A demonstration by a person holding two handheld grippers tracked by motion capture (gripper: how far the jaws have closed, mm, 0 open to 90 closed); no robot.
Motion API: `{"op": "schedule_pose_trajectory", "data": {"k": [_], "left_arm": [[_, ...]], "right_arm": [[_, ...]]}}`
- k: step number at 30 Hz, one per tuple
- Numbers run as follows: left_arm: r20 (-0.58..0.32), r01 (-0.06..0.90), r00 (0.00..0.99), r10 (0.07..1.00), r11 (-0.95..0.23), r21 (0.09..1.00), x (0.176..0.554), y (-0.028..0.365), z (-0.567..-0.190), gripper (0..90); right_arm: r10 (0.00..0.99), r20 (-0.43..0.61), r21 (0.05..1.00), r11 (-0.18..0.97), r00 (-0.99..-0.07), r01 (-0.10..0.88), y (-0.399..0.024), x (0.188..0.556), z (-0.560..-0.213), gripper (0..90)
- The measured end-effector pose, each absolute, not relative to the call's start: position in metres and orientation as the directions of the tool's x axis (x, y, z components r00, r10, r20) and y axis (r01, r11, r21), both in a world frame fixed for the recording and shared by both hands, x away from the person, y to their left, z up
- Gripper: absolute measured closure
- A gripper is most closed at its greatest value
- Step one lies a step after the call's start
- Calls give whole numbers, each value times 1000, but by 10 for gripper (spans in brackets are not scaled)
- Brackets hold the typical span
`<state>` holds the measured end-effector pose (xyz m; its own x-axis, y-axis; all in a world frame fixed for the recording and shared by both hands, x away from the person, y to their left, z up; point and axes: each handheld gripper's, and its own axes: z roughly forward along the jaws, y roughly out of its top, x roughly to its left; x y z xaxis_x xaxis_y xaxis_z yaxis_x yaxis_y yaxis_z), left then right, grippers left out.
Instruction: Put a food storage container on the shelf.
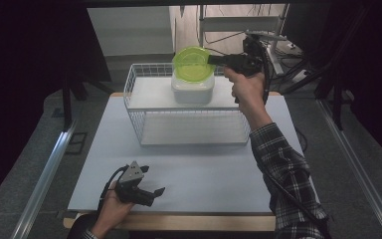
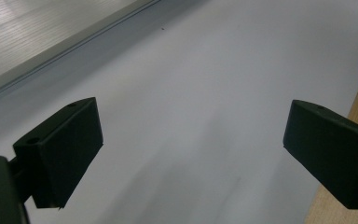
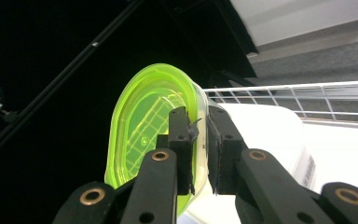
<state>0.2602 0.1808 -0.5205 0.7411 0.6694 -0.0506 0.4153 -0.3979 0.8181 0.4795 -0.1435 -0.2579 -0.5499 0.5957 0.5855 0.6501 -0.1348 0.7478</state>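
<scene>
Black fingers [image 2: 70, 154] of the left gripper [image 1: 138, 189] stand wide apart with nothing between them, low over the pale worktop [image 1: 204, 169] near its front edge, held in the person's left hand [image 1: 110, 211]. Farther right and back, a white wire basket [image 1: 144, 127] stands on the worktop with a white container [image 1: 193, 88] in it. Just above that container the green lid [image 1: 191, 63] is tilted up on edge, its rim clamped between the closed fingers [image 3: 181, 140] of the right gripper [image 1: 214, 60], which the right hand [image 1: 247, 85] holds raised.
</scene>
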Motion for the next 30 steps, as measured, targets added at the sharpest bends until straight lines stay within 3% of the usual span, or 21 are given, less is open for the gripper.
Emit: {"op": "schedule_pose_trajectory", "data": {"k": [20, 30], "left_arm": [[-50, 417, 749, 660, -413, 810, 260, 179, -522, 42], [-44, 416, 753, 657, -423, 805, 261, 178, -522, 41]], "right_arm": [[677, 547, 750, -135, -493, 648, -136, 488, -259, 707], [701, 492, 781, -93, -517, 617, -135, 490, -261, 478]]}}
